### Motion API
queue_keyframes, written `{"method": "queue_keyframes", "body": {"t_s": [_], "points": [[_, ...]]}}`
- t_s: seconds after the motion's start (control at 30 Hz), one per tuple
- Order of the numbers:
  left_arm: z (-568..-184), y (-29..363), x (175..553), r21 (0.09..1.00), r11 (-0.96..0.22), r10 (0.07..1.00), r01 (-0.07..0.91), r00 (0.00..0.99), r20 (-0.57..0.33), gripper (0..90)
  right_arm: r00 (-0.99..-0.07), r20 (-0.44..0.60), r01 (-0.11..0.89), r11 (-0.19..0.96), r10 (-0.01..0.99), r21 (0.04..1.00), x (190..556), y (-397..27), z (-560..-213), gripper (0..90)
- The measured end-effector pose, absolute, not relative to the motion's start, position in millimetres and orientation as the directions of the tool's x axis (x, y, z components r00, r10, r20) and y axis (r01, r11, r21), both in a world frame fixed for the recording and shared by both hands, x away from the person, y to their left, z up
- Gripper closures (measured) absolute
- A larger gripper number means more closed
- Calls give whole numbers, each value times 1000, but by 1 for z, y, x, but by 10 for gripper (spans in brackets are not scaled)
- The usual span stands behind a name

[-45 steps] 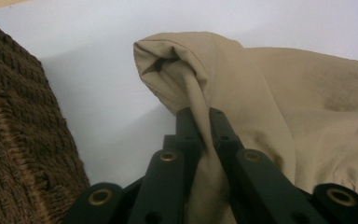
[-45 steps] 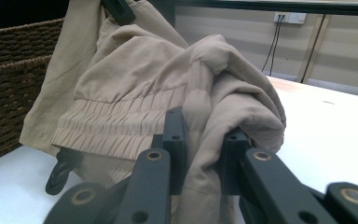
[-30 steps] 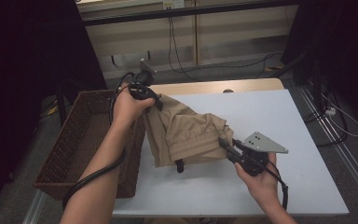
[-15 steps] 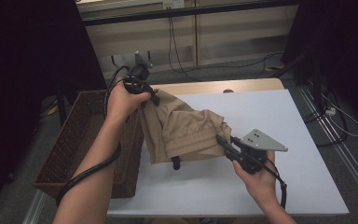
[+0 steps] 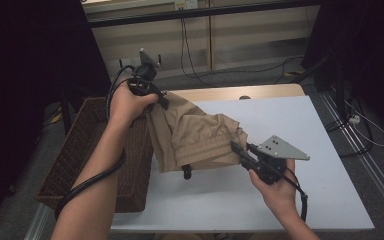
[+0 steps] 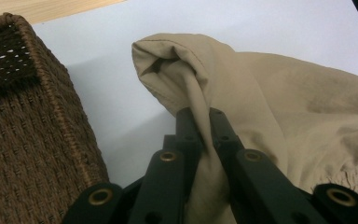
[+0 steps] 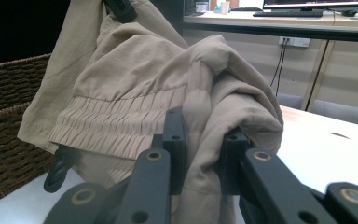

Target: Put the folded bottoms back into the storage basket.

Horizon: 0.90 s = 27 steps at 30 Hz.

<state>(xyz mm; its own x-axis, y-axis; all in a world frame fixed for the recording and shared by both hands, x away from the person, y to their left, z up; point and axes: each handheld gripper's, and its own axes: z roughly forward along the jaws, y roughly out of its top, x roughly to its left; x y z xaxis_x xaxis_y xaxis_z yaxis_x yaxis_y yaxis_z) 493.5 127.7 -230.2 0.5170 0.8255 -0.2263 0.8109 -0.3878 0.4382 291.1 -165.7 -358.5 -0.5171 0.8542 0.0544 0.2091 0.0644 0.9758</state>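
L gripper (image 5: 161, 98) clamped on a hem of the tan shorts (image 5: 200, 137), R gripper (image 5: 236, 147) pinching the waistband end, garment slung between them over the table's (image 5: 290, 120) left edge. Risk: thin fold slipping out w/ more pull, or the dangling black drawcord toggle (image 5: 186, 173) snagging on the wicker basket (image 5: 87, 150) just beside.

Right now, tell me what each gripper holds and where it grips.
Both hold the tan garment. The left gripper pinches a hemmed end, lifted near the basket; the right gripper clamps bunched fabric beside the elastic waistband.
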Motion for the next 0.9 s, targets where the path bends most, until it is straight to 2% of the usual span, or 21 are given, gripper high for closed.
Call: {"method": "queue_keyframes", "body": {"t_s": [0.9], "points": [[-203, 147, 490, 437, -378, 839, 816, 502, -213, 855, -551, 50, 182, 61, 833, 981, 297, -146, -343, 781]]}}
